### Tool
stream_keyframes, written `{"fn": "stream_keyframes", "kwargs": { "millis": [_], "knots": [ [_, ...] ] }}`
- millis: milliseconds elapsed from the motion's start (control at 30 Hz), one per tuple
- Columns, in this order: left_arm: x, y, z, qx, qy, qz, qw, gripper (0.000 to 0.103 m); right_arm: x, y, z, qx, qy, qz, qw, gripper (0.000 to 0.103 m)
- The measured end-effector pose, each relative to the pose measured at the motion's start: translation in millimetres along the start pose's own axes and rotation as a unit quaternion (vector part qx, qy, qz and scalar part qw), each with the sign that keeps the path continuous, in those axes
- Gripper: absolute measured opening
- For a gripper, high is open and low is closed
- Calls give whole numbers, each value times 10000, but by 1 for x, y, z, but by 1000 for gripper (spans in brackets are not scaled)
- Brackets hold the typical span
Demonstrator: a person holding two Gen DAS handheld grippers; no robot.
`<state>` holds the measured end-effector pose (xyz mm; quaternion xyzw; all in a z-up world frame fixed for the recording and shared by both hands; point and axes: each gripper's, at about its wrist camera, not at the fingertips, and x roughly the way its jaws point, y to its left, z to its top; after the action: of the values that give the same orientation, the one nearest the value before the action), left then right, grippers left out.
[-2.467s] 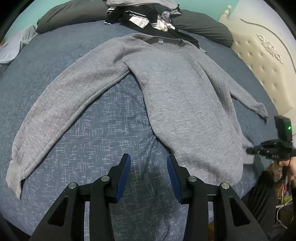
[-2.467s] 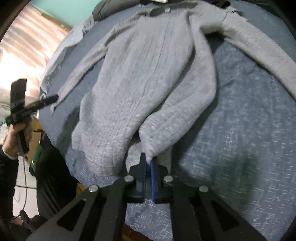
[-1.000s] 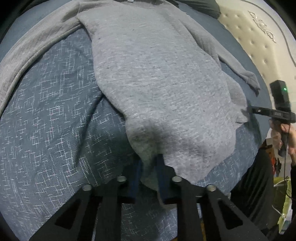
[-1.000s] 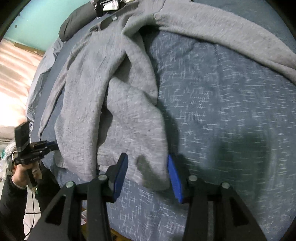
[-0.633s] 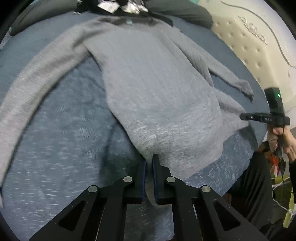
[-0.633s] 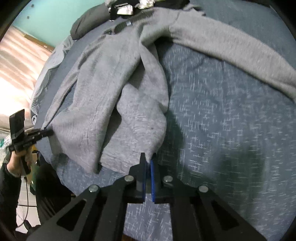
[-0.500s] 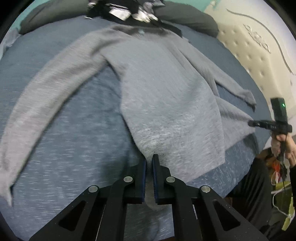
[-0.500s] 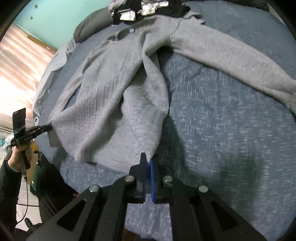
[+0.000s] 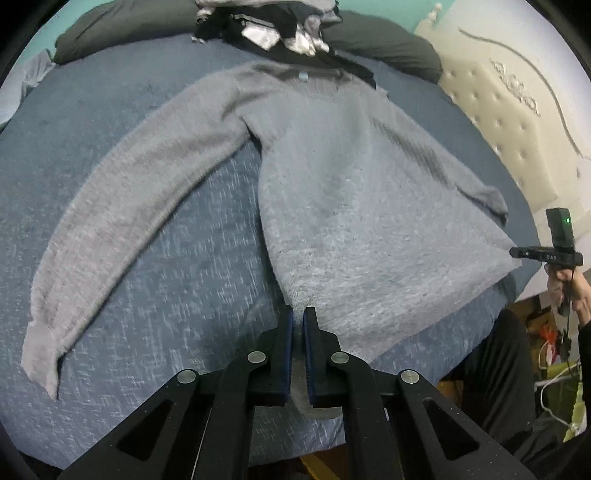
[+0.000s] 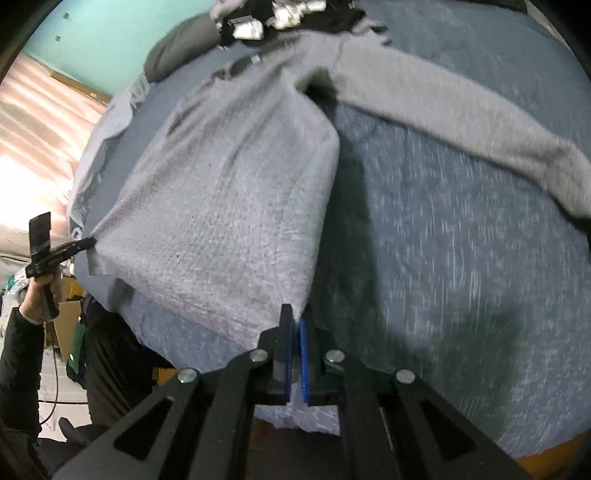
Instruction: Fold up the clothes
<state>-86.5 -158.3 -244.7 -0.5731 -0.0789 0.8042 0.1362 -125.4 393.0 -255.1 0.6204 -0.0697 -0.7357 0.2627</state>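
Observation:
A grey knit sweater (image 9: 351, 192) lies front-up on the blue bedcover (image 9: 166, 277), collar at the far end. My left gripper (image 9: 298, 314) is shut on one bottom corner of its hem. At the right edge of the left wrist view, my right gripper (image 9: 515, 253) pinches the other hem corner. In the right wrist view the sweater (image 10: 229, 192) has its hem stretched straight. My right gripper (image 10: 295, 321) is shut on the near corner there and my left gripper (image 10: 90, 242) holds the far one. One long sleeve (image 9: 129, 206) lies spread across the bed.
A pile of dark and white clothes (image 9: 269, 26) sits on dark pillows (image 9: 388, 40) beyond the collar. A cream tufted headboard (image 9: 517, 122) is at the right. A lit curtain (image 10: 33, 129) and the person's dark sleeve (image 10: 18, 362) are beside the bed edge.
My left gripper went from open to shut on the hem corner. My right gripper opened, then shut on the hem again. The two have drawn apart and the hem is now spread wide.

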Motion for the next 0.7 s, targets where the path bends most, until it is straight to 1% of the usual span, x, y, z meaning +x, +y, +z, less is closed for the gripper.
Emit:
{"fn": "stream_keyframes", "kwargs": {
  "millis": [100,200,333,400,500,567,633,700],
  "knots": [
    [10,1,-6,-7,161,-22,9999,6,19,-7,-7,104,182,-26,9998,3],
    [28,5,-11,-153,322,-3,9994,6,34,-13,-12,199,275,-39,9994,3],
    [41,18,-14,-447,329,-72,9984,7,41,-21,-11,368,218,6,9991,3],
    [42,20,-16,-455,343,-106,9983,9,42,-22,-11,374,198,-20,9991,3],
    [41,19,-19,-341,374,-76,9987,23,43,-22,-11,359,184,-58,9992,6],
    [42,19,-22,-344,412,-109,9985,36,44,-22,-12,369,185,-37,9991,6],
    [44,20,-25,-346,449,-141,9983,39,45,-21,-12,398,172,13,9991,6],
    [45,21,-28,-349,487,-174,9981,40,44,-20,-11,416,162,57,9990,6]
  ]
}}
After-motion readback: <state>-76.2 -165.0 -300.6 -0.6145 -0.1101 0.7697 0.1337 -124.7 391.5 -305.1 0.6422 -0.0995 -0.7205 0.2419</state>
